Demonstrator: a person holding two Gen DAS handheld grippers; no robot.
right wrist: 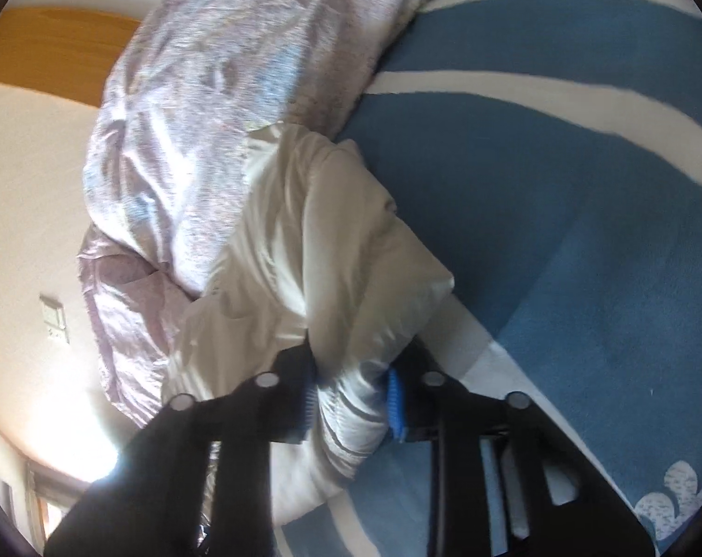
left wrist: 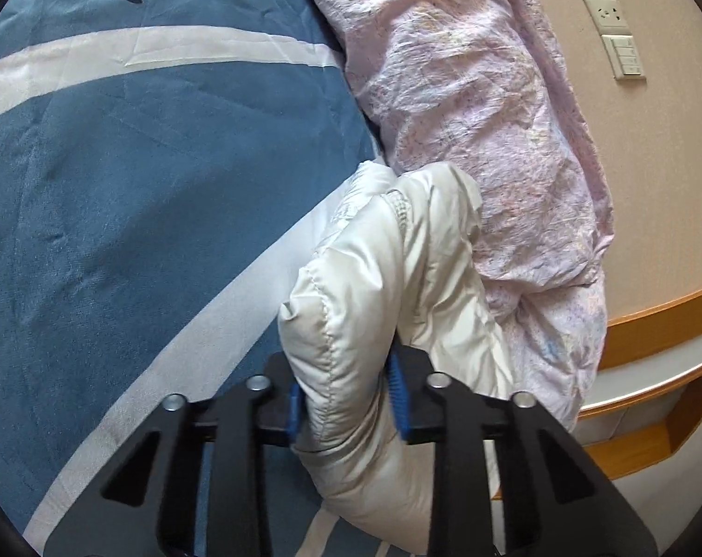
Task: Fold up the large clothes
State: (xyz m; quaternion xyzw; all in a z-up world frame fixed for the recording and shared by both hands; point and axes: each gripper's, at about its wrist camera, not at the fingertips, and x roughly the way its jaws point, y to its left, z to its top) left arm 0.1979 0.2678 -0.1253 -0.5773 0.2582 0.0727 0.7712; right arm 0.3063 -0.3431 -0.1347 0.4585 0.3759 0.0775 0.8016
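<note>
While both grippers bite into the same padded garment, the fold itself has not yet begun; this reads as the grasping step. The left gripper [left wrist: 346,399] has its blue pads pressed into a puffy, stitched edge of the white quilted jacket [left wrist: 397,278], the cloth bulging up between the jaws, so it is clamped on the jacket. In the right wrist view the right gripper [right wrist: 351,394] is likewise clamped on a rolled, bunched part of the same jacket [right wrist: 314,232], its blue pads squeezing the fabric from both sides.

The jacket lies on a bed covered by a blue spread with broad white stripes [left wrist: 119,185], along the side of the bed where a crumpled pink duvet [left wrist: 481,116] is heaped. It touches the duvet on one side and rests on the spread on the other. Behind the duvet stands a beige wall with a socket and switch plate [left wrist: 622,53], and a wooden ledge [left wrist: 653,325] runs below it.

My judgement: the next move calls for lifting both grips together and drawing the jacket away from the duvet onto the open part of the spread, keeping tension between the two hands so the padded cloth spreads flat. The slippery, thick fabric may slide out of the pads if pulled sharply.
</note>
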